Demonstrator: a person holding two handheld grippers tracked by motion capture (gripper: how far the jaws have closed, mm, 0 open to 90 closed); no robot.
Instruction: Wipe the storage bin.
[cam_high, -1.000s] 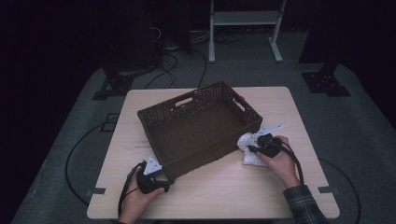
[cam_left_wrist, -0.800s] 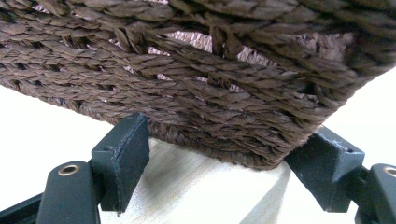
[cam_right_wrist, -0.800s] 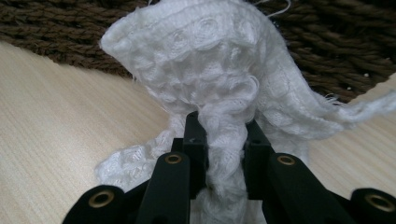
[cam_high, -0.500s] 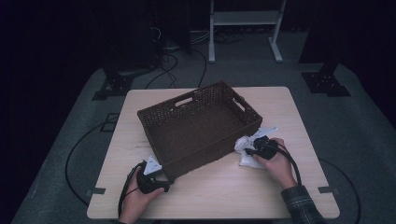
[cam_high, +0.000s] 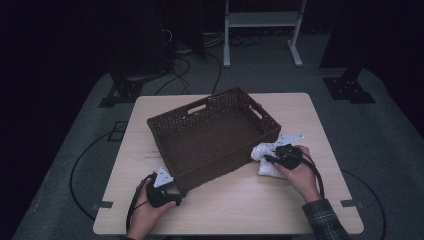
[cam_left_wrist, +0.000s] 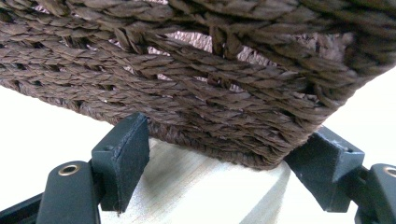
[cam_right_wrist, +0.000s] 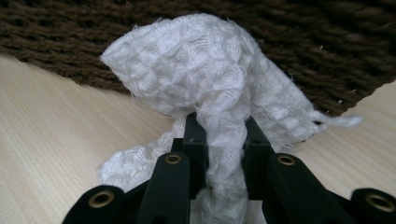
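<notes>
Here, white cloth (cam_right_wrist: 205, 93) pinched between right tongs (cam_right_wrist: 219, 135), beside wicker basket (cam_high: 210, 132)

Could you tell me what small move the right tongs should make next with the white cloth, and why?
Probably lift. The right tongs are shut on the white cloth, which bunches on the table against the outside wall of the wicker basket; raising it should clear the rim.

White waffle-weave cloth (cam_right_wrist: 205, 79): crumpled, bunched into a raised fold and pinched at its middle, the rest trailing on the light wooden tabletop just beside the near right corner of the basket. Dark brown woven basket (cam_high: 200, 150): rectangular, open-topped, upright, handle slots in its end walls, set skewed at mid-table.
</notes>
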